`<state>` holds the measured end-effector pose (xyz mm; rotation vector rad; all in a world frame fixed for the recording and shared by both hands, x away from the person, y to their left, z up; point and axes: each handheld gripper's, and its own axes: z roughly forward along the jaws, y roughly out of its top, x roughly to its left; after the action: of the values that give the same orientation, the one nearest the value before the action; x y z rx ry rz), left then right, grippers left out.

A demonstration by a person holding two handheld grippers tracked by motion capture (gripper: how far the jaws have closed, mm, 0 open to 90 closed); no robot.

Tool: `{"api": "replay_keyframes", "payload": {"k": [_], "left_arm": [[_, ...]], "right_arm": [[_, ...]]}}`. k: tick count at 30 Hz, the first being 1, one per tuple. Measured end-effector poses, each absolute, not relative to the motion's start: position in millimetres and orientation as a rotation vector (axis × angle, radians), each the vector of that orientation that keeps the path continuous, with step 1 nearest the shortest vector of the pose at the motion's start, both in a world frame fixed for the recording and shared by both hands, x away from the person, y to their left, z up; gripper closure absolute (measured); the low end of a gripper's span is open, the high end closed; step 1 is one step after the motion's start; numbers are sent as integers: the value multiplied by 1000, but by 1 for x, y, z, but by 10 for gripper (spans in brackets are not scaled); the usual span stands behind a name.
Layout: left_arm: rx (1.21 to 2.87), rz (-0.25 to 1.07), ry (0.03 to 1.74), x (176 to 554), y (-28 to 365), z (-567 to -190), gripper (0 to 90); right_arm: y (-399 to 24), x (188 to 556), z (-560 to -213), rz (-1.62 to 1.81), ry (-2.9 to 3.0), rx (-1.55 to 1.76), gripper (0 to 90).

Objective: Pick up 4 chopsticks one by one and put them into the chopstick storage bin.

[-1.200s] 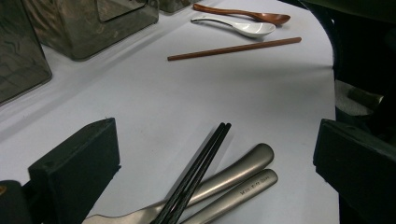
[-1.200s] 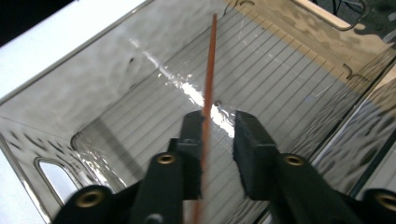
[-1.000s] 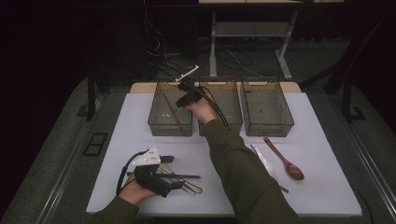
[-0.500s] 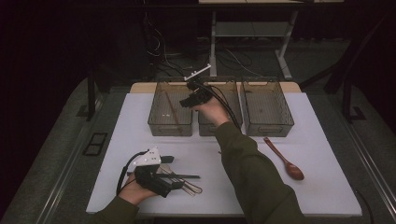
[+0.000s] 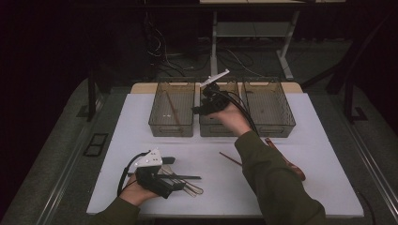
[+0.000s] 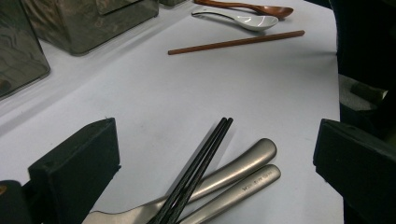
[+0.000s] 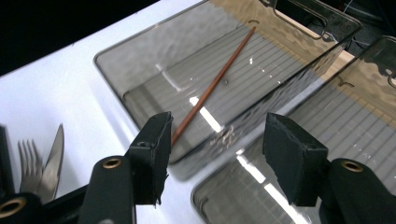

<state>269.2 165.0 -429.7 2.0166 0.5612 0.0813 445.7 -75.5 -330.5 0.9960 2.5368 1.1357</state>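
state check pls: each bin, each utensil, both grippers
left bin: holds one brown chopstick
middle bin: empty as far as visible
right bin: looks empty
second brown chopstick: loose on table
black chopsticks: lying across metal handles
white spoon: on table
left gripper: open
right gripper: just opened, nothing between fingers

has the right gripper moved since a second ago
Yes: the right gripper has shifted rightward, from over the left bin toward the middle bin, its empty jaws just opening.
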Motion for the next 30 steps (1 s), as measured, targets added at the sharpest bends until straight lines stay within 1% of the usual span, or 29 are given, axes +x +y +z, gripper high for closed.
{"api": "replay_keyframes", "payload": {"k": [18, 30], "left_arm": [[2011, 78, 570, 269, 165, -430, 0], [2011, 77, 575, 269, 165, -430, 0]], "right_arm": [[-134, 401, -337, 1195, 2538, 913, 417], [-177, 367, -348, 1238, 2530, 893, 416]]}}
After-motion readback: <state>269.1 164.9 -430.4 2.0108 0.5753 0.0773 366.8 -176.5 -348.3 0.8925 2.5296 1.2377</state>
